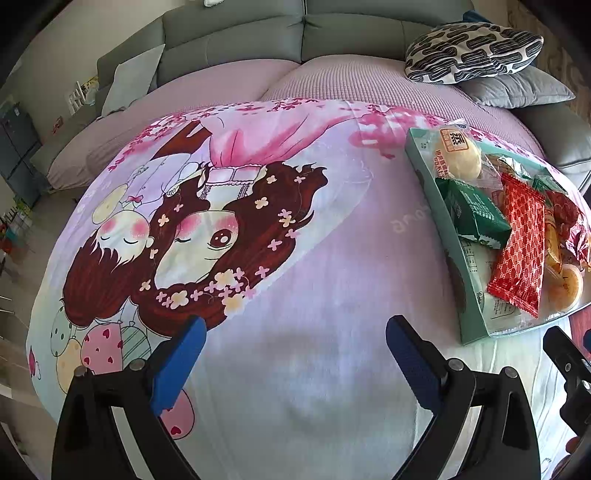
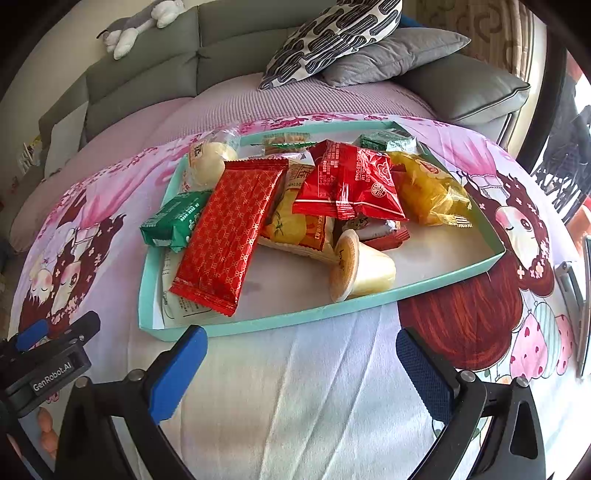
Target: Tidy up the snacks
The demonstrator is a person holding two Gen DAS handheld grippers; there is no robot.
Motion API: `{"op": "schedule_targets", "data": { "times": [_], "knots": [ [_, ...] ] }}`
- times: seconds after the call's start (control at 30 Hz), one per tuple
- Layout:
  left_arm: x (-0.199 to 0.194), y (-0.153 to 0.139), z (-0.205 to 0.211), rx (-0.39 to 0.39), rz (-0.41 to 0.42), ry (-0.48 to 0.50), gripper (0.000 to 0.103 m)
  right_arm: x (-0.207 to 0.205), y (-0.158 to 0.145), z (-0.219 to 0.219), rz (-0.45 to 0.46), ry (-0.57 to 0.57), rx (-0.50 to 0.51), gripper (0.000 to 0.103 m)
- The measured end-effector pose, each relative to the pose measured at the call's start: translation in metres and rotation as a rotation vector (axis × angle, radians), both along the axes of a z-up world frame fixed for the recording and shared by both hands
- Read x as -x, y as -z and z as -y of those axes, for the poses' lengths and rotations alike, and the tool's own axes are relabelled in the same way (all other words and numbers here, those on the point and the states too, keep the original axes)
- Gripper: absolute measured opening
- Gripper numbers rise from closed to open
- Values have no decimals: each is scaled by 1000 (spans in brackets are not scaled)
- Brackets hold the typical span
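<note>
A shallow teal box (image 2: 258, 325) holds a pile of snacks: a long red patterned packet (image 2: 229, 232), a green packet (image 2: 171, 221), a red pouch (image 2: 351, 188), a yellow bag (image 2: 428, 192), a pudding cup (image 2: 362, 271) on its side and a wrapped bun (image 2: 210, 158). My right gripper (image 2: 299, 363) is open and empty, just in front of the box's near wall. My left gripper (image 1: 293, 350) is open and empty over the cartoon-print cloth (image 1: 295, 240), left of the box (image 1: 469, 325). The red packet (image 1: 521, 254) and bun (image 1: 458, 155) show there too.
The cloth covers a table in front of a grey sofa (image 1: 295, 40) with a purple cover. A black-and-white patterned pillow (image 2: 332, 40) and a grey cushion (image 2: 391, 55) lie behind the box. A plush toy (image 2: 136, 26) sits on the sofa back.
</note>
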State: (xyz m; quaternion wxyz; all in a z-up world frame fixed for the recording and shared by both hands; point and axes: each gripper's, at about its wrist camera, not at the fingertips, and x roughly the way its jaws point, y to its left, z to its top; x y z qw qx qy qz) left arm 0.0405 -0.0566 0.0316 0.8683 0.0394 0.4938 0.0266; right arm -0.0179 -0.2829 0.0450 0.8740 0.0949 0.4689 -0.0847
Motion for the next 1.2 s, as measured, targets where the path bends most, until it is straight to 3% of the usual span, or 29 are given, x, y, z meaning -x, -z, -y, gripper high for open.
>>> {"op": "schedule_targets", "data": {
  "times": [1.2],
  "knots": [
    [0,3,5,-6,-11,9,98,1,2,-1,-7,-9,-1,103]
  ]
}}
